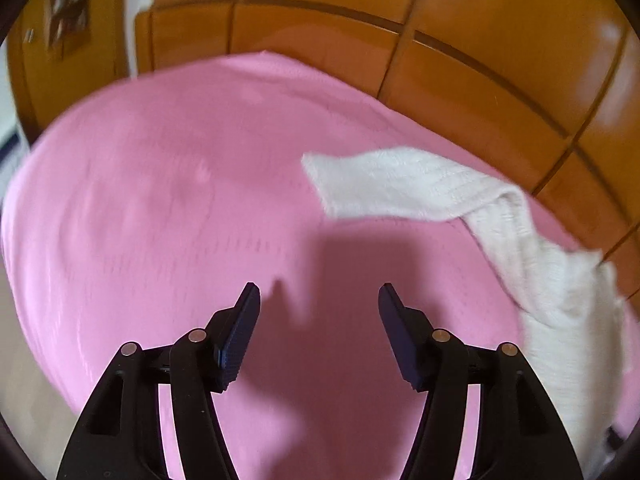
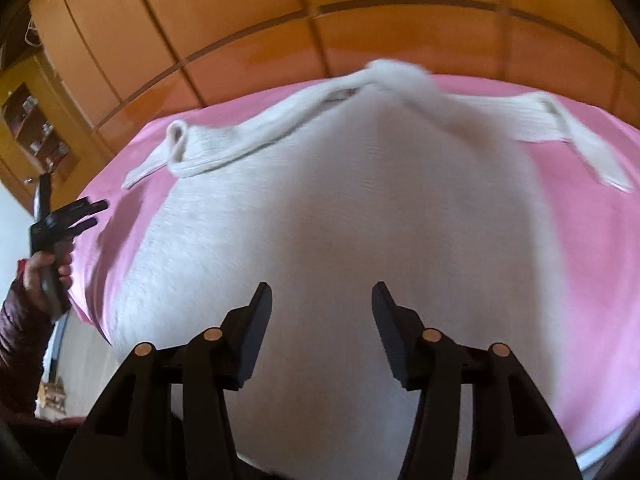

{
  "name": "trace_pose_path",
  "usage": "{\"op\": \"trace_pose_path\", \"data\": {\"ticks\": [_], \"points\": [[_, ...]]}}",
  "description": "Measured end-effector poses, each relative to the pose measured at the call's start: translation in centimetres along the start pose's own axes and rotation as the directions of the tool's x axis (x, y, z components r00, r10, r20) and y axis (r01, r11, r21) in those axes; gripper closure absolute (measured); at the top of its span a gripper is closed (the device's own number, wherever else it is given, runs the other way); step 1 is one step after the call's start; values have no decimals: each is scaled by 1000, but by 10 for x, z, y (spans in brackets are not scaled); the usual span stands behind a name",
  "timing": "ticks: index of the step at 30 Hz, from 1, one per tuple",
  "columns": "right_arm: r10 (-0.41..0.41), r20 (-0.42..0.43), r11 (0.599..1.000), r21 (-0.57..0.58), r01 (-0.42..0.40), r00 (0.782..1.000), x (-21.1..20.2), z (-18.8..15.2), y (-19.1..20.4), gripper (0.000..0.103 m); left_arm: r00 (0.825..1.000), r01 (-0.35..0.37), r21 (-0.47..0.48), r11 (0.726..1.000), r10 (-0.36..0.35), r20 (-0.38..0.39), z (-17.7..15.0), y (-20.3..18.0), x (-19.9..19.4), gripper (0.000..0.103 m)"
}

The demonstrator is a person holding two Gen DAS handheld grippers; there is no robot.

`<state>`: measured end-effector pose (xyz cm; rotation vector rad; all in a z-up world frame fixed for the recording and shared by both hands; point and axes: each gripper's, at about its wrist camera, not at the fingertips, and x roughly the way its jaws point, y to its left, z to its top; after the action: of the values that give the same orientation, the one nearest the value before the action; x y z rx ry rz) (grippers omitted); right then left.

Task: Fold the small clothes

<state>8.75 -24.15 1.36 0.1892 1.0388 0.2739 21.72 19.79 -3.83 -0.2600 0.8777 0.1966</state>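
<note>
Where pink cloth [image 2: 580,240] lies: one sweater [image 2: 340,220], two spread tools [image 1: 319,300] [image 2: 322,296].

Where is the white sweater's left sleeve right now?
In the left wrist view, the sleeve lies flat on the pink sheet, ahead and right of the open left gripper, untouched, near the wooden panelling.

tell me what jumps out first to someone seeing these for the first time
The white knit sweater fills the middle of the right wrist view, spread on a bright pink sheet, sleeves flung out along its far edge. Glossy orange wood panelling rises behind the sheet. Both pairs of black tongs are open and empty: the right over the sweater, the left over bare pink.
</note>
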Motion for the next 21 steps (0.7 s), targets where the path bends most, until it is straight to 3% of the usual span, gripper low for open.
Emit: {"op": "trace_pose_path", "data": {"ticks": [5,10,11,12,13,14,16,18,21], "points": [[50,-29,997,-57,-51,998,55,48,37,64,994,-112,257,960,105,39,14,-39,46,42],[70,-76,989,-126,-79,995,108,88,71,69,985,-172,291,941,155,80,40,-35,81,42],[64,-96,985,-153,-78,993,121,93,79,70,989,-144,274,951,131,65,44,-30,81,55],[57,-110,982,-172,-76,992,131,95,84,70,993,-114,258,959,104,53,47,-26,83,82],[47,-118,980,-187,-68,992,140,98,88,70,993,-121,266,956,112,48,49,-25,84,101],[37,-115,978,-199,-60,993,146,100,91,70,993,-120,289,950,111,47,51,-25,82,101],[42,-113,978,-197,-64,993,154,109,96,70,997,-70,252,965,57,58,54,-17,67,101],[53,-98,984,-164,-68,994,162,125,97,70,997,17,159,987,-30,77,62,6,34,101],[34,-51,991,-131,-40,998,178,155,100,70,983,136,29,990,-139,123,78,37,-15,102]]}}
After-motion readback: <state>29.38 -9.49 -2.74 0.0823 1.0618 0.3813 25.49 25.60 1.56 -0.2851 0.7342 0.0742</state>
